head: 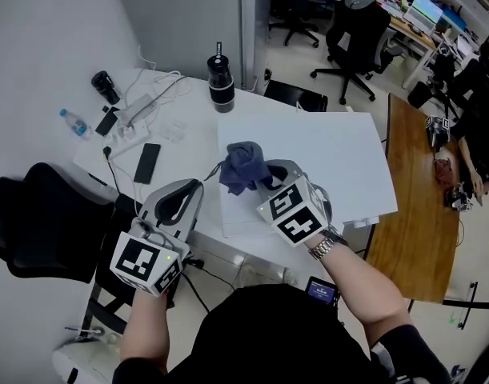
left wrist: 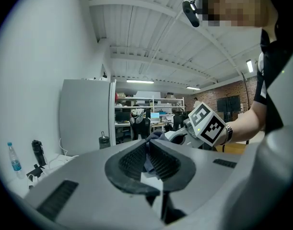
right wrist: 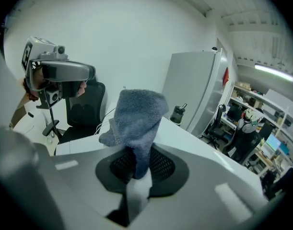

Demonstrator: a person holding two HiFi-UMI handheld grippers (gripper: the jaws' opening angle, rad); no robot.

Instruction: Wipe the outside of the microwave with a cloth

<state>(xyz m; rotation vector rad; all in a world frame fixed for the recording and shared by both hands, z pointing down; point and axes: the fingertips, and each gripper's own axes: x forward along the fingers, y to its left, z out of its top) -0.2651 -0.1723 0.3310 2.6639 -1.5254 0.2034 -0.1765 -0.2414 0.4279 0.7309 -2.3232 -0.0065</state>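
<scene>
bench (head: 176, 106): white, carries the microwave | microwave (head: 332, 158): white top facing up | left gripper (head: 198, 186): beside microwave's near-left corner, jaws clenched together, nothing between | right gripper (head: 266, 176): over microwave top, jaws grasping cloth | cloth (head: 242, 166): blue, bunched, over top's near-left part

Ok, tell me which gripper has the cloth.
The right gripper: its jaws are shut on the blue cloth, which sticks up from them. The left gripper holds nothing.
</scene>
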